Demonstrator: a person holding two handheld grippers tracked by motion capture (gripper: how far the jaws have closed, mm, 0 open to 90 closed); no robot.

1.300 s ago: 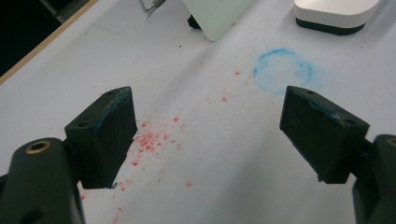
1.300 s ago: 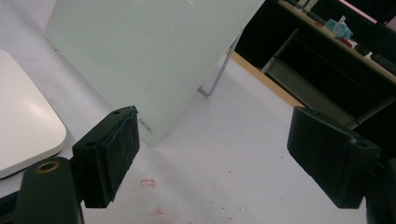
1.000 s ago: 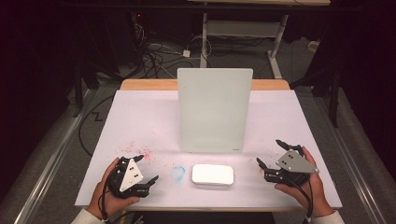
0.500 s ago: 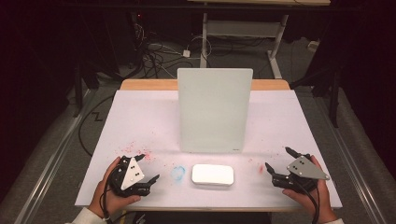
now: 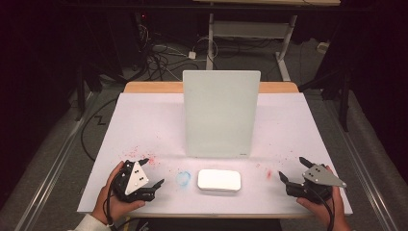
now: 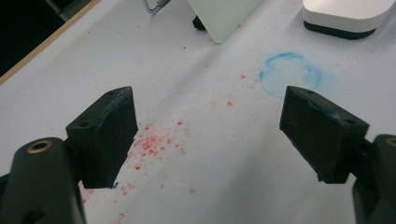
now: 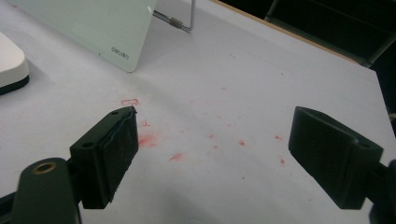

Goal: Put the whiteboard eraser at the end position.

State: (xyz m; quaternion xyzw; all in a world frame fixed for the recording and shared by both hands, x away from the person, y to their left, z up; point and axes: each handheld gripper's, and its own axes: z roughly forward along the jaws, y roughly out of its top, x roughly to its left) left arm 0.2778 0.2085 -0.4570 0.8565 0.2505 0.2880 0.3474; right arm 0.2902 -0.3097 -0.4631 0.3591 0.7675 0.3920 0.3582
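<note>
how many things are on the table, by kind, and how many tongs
upright pale green glass board on a wire stand: 1
flat white rounded block with a dark base: 1
hand-held black tongs, left tongs and right tongs, both open: 2
total: 4

The right claw (image 7: pixel 215 158) hangs over the white table (image 7: pixel 261 84) with its two black jaws spread wide and nothing between them. Red specks and smears (image 7: pixel 154 140) dot the surface below. At upper left stands a pale green board (image 7: pixel 93 28) on a wire stand (image 7: pixel 180 18); a white eraser (image 7: pixel 10 63) sits at the left edge.
</note>
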